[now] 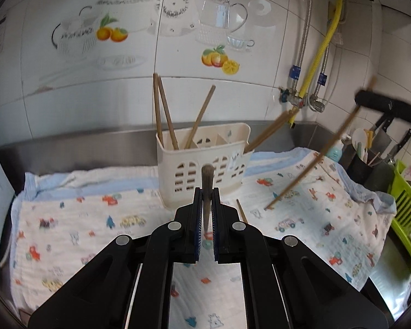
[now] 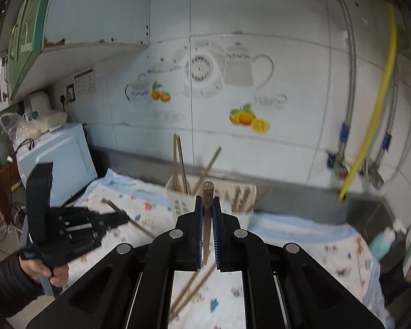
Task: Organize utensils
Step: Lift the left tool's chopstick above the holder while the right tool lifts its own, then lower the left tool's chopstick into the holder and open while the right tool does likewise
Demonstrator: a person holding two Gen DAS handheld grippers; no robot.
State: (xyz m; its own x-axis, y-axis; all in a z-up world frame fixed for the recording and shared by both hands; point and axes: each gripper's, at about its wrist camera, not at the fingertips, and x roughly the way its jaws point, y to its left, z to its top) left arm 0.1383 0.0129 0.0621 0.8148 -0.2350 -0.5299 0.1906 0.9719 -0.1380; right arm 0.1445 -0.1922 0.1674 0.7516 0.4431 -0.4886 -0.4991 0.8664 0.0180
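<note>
A cream plastic utensil caddy (image 1: 205, 164) stands on the patterned cloth and holds several wooden chopsticks (image 1: 164, 112). My left gripper (image 1: 207, 192) is shut on a wooden chopstick (image 1: 207, 189), end-on just in front of the caddy. My right gripper (image 2: 207, 200) is shut on another chopstick (image 2: 207, 205), above the cloth and short of the caddy (image 2: 183, 203). From the left wrist view the right gripper (image 1: 389, 107) is at the right, its chopstick (image 1: 312, 161) slanting down to the cloth. Two loose chopsticks (image 2: 191, 288) lie on the cloth below the right gripper.
A printed cloth (image 1: 68, 233) covers the steel counter. A dark holder with knives and utensils (image 1: 375, 161) and a green rack (image 1: 405, 205) stand at the right. Pipes and a yellow hose (image 1: 323, 49) run down the tiled wall. A white appliance (image 2: 60, 159) sits at the left.
</note>
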